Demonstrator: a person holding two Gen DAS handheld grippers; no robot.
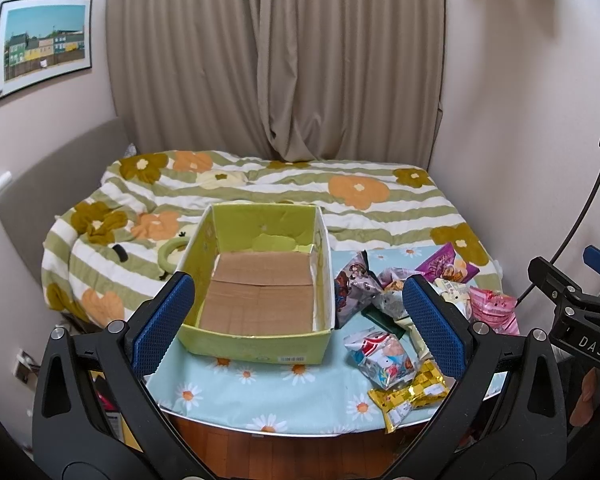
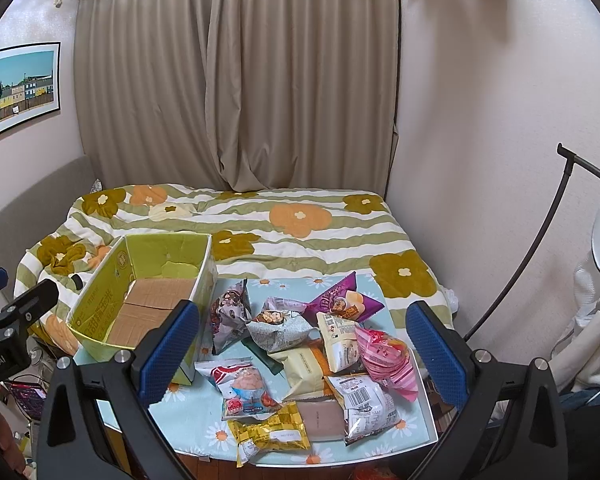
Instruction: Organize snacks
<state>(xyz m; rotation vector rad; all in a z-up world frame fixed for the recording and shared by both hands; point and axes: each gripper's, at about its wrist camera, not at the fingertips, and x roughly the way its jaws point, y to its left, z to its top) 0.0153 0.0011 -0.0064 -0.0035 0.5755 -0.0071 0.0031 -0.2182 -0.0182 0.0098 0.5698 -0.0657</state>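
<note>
Both tongs, left [image 1: 296, 316] and right [image 2: 302, 346], hover released above the counter [image 2: 188, 412], where heaped snack packets [image 2: 324, 356] beside the empty box [image 1: 260, 280] may slide off the near edge if nudged.

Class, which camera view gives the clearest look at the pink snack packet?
The right wrist view: the pink snack packet lies whole on the pile, between the open claw's fingers. In the left wrist view the packet sits at the far right, partly behind a claw finger.
</note>
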